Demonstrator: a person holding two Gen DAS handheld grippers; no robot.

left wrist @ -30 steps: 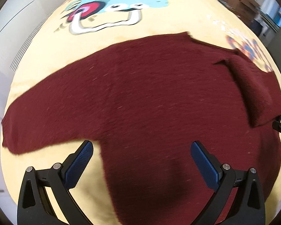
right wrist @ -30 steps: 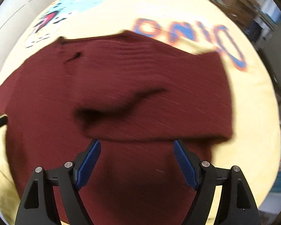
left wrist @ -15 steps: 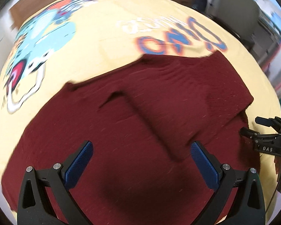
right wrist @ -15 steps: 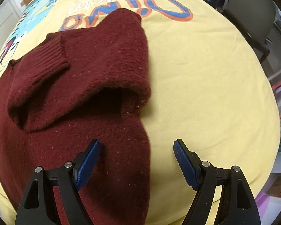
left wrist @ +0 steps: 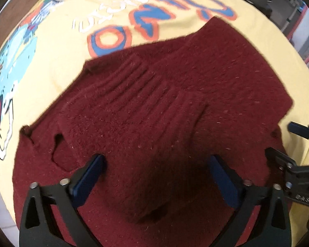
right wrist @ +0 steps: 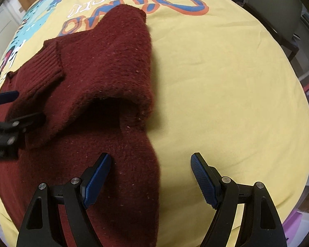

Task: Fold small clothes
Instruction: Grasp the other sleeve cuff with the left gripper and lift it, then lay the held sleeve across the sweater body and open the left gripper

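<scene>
My left gripper (left wrist: 156, 177), jaws just narrowing over the maroon sweater (left wrist: 175, 107), grips nothing; right gripper (right wrist: 150, 175) gapes, and its view alone shows a chair (right wrist: 278, 14) past the yellow cloth (right wrist: 226, 82)

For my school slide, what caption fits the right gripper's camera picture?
Open right gripper hovering over the edge of a dark red sweater on a yellow dinosaur cloth.

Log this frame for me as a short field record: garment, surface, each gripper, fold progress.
garment: dark red knit sweater, sleeves folded in over the body
surface: yellow cloth with a dinosaur print
left gripper: jaws just been closing, apart above the folded sleeve, pads not pressing
right gripper: open, straddling the sweater's right edge
fold progress: body not yet folded over
</scene>
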